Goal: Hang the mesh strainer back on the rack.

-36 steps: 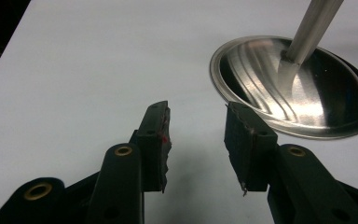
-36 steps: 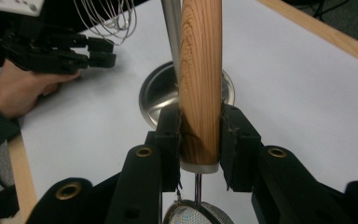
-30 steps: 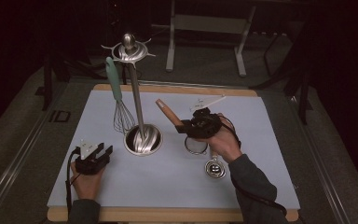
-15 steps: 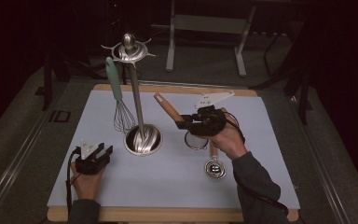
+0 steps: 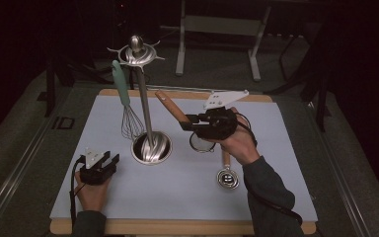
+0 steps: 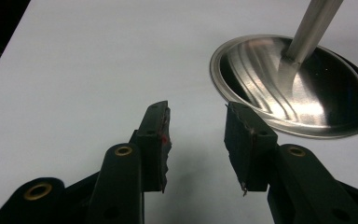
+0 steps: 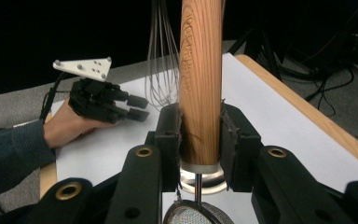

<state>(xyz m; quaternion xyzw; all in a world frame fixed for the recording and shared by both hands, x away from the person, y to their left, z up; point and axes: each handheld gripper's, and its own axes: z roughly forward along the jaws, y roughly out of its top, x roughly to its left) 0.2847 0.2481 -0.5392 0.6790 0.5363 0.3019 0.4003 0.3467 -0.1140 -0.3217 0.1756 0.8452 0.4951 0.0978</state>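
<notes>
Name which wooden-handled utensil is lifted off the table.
The wooden-handled strainer, clamped at its handle in the right gripper. The other wooden-handled utensil lies flat on the mat, near the right forearm.

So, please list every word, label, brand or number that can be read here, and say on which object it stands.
None: no readable text shows.
The wooden handle of the small mesh strainer bears only grain.
The polished steel utensil stand, the mint-handled wire whisk and the pale blue table mat are plain.
</notes>
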